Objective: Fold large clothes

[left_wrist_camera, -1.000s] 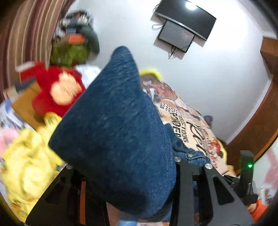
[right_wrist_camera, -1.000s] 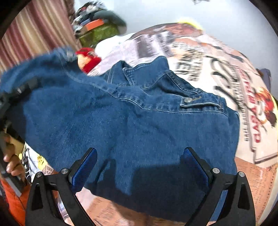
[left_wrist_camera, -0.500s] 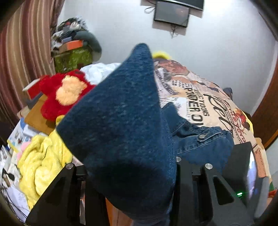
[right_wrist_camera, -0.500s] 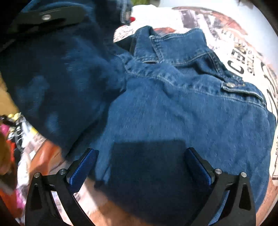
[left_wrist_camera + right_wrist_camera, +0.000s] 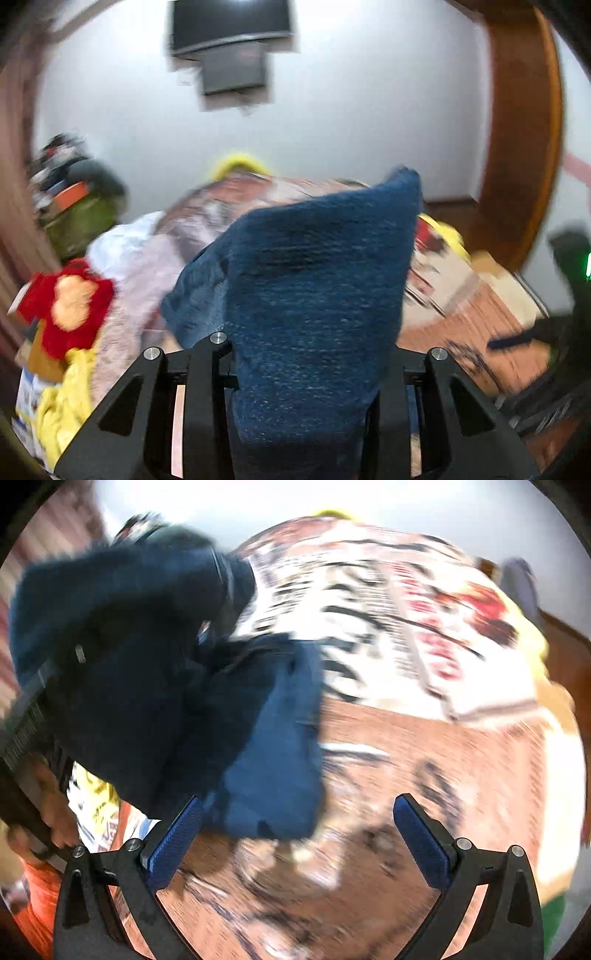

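The denim jacket (image 5: pixel 317 295) is dark blue, coarse-woven, and bunched into a thick fold that stands up out of the left gripper (image 5: pixel 303 373). Its black fingers are clamped on that fold, and they have just been closing a little further with the cloth between them. In the right wrist view the jacket (image 5: pixel 147 672) hangs as a dark crumpled mass off the left side of the bed (image 5: pixel 424 738), with a paler blue panel drooping toward the near edge; seams and a metal button show through heavy motion blur.

The right gripper (image 5: pixel 297 843) stands wide apart, its blue pads (image 5: pixel 177 838) empty. The hanging panel ends just above and beside the left pad; whether cloth brushes that pad is probably not decidable through the blur.

A hand (image 5: pixel 44 812) at the left edge of that view grips the black body of the other tool, next to an orange sleeve (image 5: pixel 37 904).

The bed carries a printed cover in cream, red and brown. At its far left corner lie a red plush toy (image 5: pixel 66 306), a white cloth (image 5: pixel 122 247) and a yellow garment (image 5: pixel 62 406). A dark screen (image 5: pixel 229 26) hangs on the white wall beyond.
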`<action>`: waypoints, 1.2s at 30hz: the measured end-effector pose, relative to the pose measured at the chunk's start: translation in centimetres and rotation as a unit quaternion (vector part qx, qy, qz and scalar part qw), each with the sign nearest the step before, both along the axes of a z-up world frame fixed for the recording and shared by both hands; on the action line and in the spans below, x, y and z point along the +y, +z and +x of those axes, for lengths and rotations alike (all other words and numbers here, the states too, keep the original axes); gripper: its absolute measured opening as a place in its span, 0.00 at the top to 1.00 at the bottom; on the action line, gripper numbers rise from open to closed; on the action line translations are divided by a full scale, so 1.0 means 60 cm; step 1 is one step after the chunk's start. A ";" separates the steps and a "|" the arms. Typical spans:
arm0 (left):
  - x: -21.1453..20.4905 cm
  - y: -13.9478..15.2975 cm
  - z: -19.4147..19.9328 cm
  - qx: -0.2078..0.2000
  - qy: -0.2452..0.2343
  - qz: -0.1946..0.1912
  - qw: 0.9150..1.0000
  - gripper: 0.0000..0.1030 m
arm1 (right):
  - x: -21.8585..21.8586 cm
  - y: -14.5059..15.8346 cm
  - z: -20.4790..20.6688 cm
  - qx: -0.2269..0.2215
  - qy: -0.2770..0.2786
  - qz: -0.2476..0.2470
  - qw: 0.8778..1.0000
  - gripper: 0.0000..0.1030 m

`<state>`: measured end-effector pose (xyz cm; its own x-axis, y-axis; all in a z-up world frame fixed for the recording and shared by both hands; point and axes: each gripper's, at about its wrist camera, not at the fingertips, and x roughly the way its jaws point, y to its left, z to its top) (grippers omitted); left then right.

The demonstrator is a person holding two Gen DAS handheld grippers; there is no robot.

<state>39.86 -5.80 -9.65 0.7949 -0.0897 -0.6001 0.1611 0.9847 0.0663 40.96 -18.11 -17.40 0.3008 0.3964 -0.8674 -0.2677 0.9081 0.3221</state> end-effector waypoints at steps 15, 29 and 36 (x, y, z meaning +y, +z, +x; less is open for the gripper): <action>-0.090 -0.116 -0.096 0.156 -0.134 0.008 0.979 0.26 | -0.118 0.025 -0.119 -0.034 -0.043 -0.010 0.998 0.01; 0.094 -0.035 -0.119 0.113 -0.015 -0.041 0.993 0.08 | -0.013 0.097 -0.086 -0.077 0.006 0.046 0.996 0.01; 0.186 -0.103 -0.071 0.174 0.056 -0.059 0.981 0.08 | 0.071 0.041 -0.001 -0.014 0.031 0.068 0.997 0.01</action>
<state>35.57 5.36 -15.86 0.5532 -0.0987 -0.8272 0.0435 0.9950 -0.0897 40.93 -13.86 -14.96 0.2950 0.5290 -0.7957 -0.3329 0.8375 0.4334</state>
